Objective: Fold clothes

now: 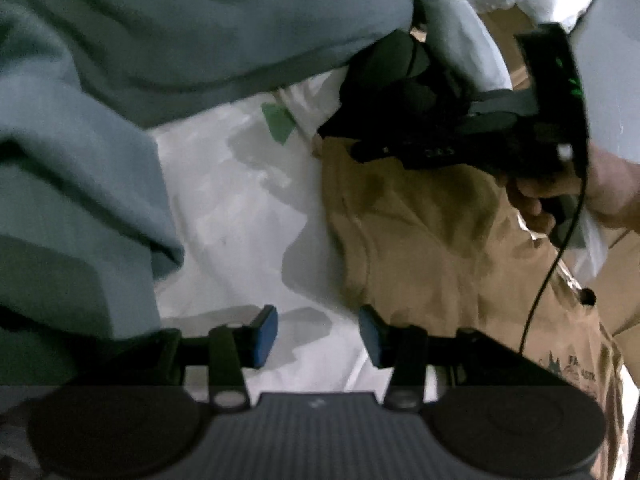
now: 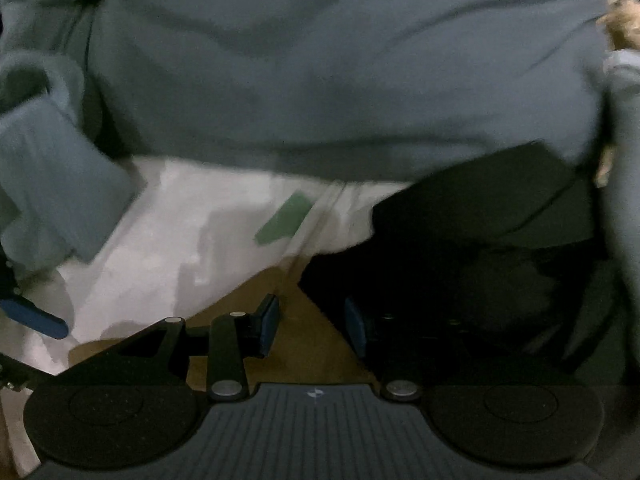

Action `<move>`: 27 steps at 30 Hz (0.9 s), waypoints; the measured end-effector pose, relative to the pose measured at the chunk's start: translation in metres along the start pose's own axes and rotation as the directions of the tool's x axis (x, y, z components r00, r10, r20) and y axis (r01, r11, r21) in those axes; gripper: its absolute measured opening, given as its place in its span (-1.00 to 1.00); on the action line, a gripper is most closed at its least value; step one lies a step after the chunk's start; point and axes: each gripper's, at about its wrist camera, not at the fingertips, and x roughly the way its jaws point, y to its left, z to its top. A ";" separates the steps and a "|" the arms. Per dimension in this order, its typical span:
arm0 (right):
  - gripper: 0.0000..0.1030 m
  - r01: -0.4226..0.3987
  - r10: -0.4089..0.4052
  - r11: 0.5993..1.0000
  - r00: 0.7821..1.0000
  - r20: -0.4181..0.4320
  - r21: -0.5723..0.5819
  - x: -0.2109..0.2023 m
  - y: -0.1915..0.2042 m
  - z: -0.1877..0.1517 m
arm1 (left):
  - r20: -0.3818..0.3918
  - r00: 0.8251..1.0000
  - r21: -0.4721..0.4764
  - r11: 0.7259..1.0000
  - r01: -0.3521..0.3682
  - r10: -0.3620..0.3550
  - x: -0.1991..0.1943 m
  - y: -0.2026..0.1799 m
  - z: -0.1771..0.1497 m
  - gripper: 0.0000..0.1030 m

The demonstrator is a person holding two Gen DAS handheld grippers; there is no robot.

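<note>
The grey-blue sweatshirt (image 1: 168, 40) filled the upper left of the left wrist view and most of the upper half of the right wrist view, bunched in soft rolls over a white sheet (image 1: 240, 208) that covered the desk. One cuffed sleeve (image 2: 60, 184) hung loose at the left of the right wrist frame. A tan garment (image 1: 432, 232) lay crumpled at the centre right of the left wrist view, and a dark garment (image 2: 500, 240) sat low right in the right wrist view, partly under the sweatshirt's hem. A strip of green tape (image 1: 280, 122) marked the sheet near mid-frame.

The left claw (image 1: 318, 336) stood spread above bare sheet, pinching nothing. The right claw (image 2: 312, 326) was likewise spread with nothing between its blue pads (image 2: 270, 324); seen from the left wrist camera it pointed toward the sweatshirt's edge at upper right, though blur made it hard to tell whether it touched cloth. A hand (image 1: 560, 196) gripped its handle, with a black cable (image 1: 548, 272) trailing down.

The sweatshirt lay unfolded and heaped. Doing this well probably meant each claw taking a single layer at a hem corner or shoulder, not a thick roll, then drawing it flat on the open sheet clear of the other two garments before any crease was laid.
</note>
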 end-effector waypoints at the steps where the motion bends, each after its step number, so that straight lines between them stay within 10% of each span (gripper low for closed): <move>1: -0.16 -0.002 0.002 1.000 1.000 -0.026 -0.005 0.005 0.001 0.000 | -0.002 1.000 -0.009 1.000 0.008 -0.008 0.001 0.001 -0.001 -0.07; 6: -0.17 -0.022 0.018 0.999 0.992 -0.128 -0.027 0.020 0.004 0.000 | -0.006 0.999 -0.061 0.997 0.048 -0.048 0.005 0.002 -0.006 -0.07; 9: -0.99 -0.020 0.013 0.999 0.989 -0.149 -0.040 0.019 0.004 0.007 | 0.000 0.998 -0.075 0.995 0.059 -0.059 0.009 0.000 -0.005 -0.07; 27: -0.99 0.143 -0.150 0.985 0.986 -0.078 -0.094 -0.022 -0.019 0.015 | 0.057 0.989 -0.277 0.950 0.146 -0.135 0.037 0.004 0.012 -0.07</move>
